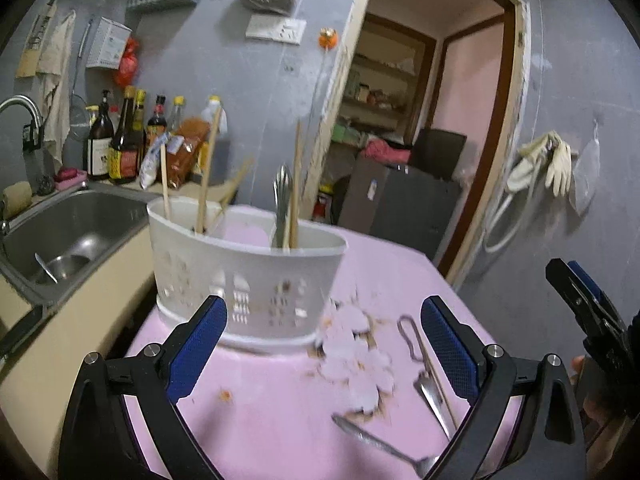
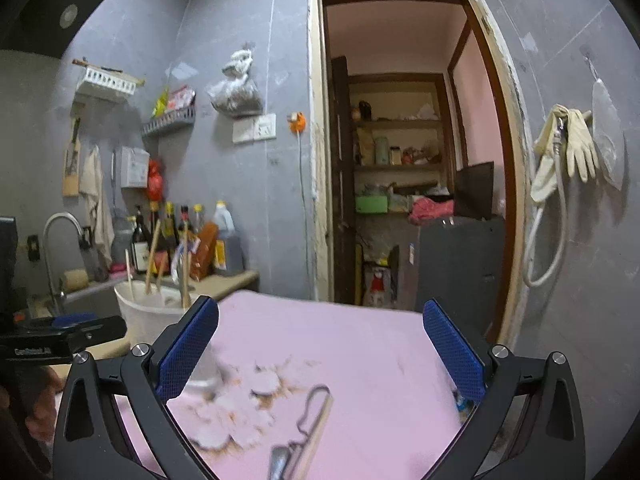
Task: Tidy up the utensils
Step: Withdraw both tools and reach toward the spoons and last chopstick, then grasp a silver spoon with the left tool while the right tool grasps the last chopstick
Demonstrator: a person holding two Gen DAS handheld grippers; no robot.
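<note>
A white perforated utensil caddy (image 1: 248,276) stands on the pink table (image 1: 260,420), holding several wooden chopsticks (image 1: 208,176) and an upright metal utensil (image 1: 282,204). My left gripper (image 1: 323,308) is open just in front of the caddy, with nothing between its fingers. To the right on the table lie a metal utensil with a wire loop handle (image 1: 424,368), a chopstick beside it, and a spoon (image 1: 380,444). My right gripper (image 2: 320,312) is open above the loop-handled utensil (image 2: 312,412), touching nothing. In the right wrist view the caddy (image 2: 148,312) sits at the left.
A steel sink (image 1: 72,224) with a faucet lies left of the table, and sauce bottles (image 1: 128,140) stand behind it. A worn, flaking patch (image 1: 356,364) marks the table cover. Beyond the table's far edge are a doorway and a dark cabinet (image 1: 400,200). Gloves (image 2: 576,152) hang on the right wall.
</note>
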